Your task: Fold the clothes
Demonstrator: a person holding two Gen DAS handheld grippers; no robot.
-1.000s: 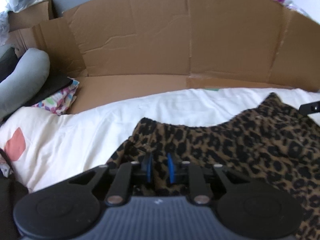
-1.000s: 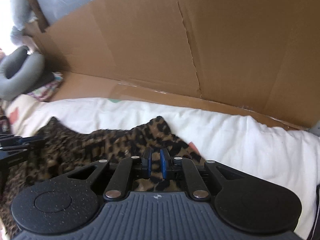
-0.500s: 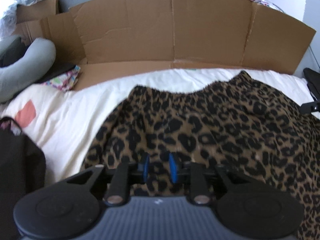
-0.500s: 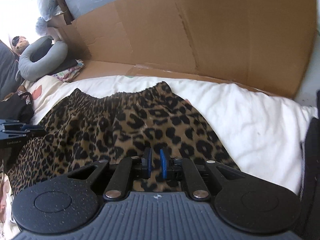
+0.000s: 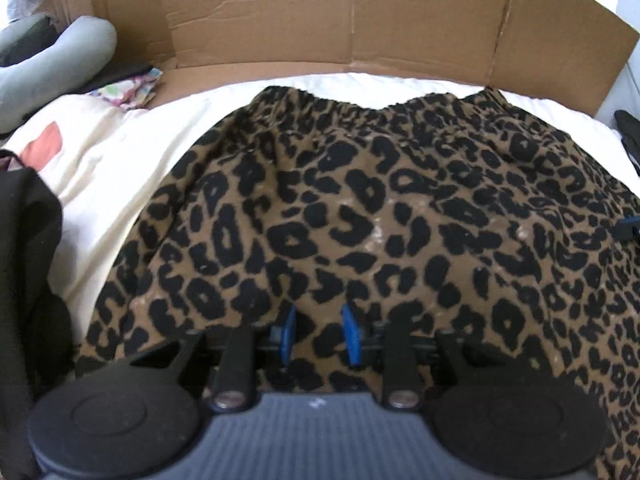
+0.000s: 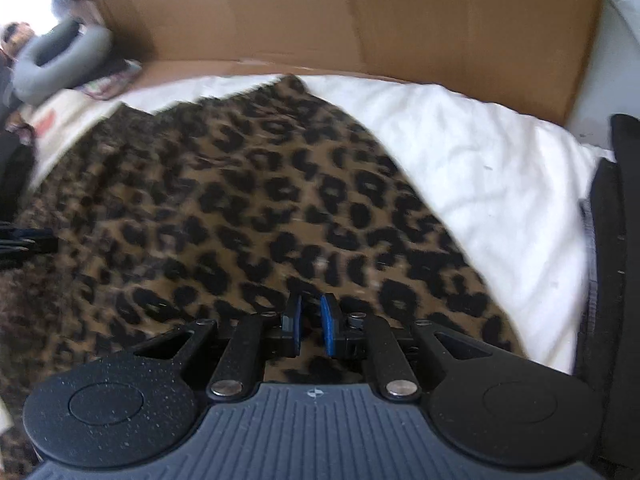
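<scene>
A leopard-print skirt (image 5: 380, 208) lies spread on the white sheet (image 5: 120, 168), its gathered waistband (image 5: 360, 108) at the far side near the cardboard. My left gripper (image 5: 318, 332) is at the near hem. Its jaws are opening, and the cloth lies loose between the blue pads. In the right wrist view the skirt (image 6: 260, 208) fills the middle. My right gripper (image 6: 310, 322) is at its near right hem, pads close together with a pinch of cloth between them. The left gripper's side (image 6: 24, 240) shows at the left edge.
A cardboard wall (image 5: 320, 20) stands behind the bed. A grey neck pillow (image 5: 60, 52) and a patterned cloth (image 5: 128, 88) lie at the back left. Dark fabric (image 5: 28, 280) hangs at the near left. A black object (image 6: 616, 240) stands along the right side.
Both grippers drew back toward the near side with the hem, and the skirt stretched out flat on the sheet. The left gripper's pads have moved apart.
</scene>
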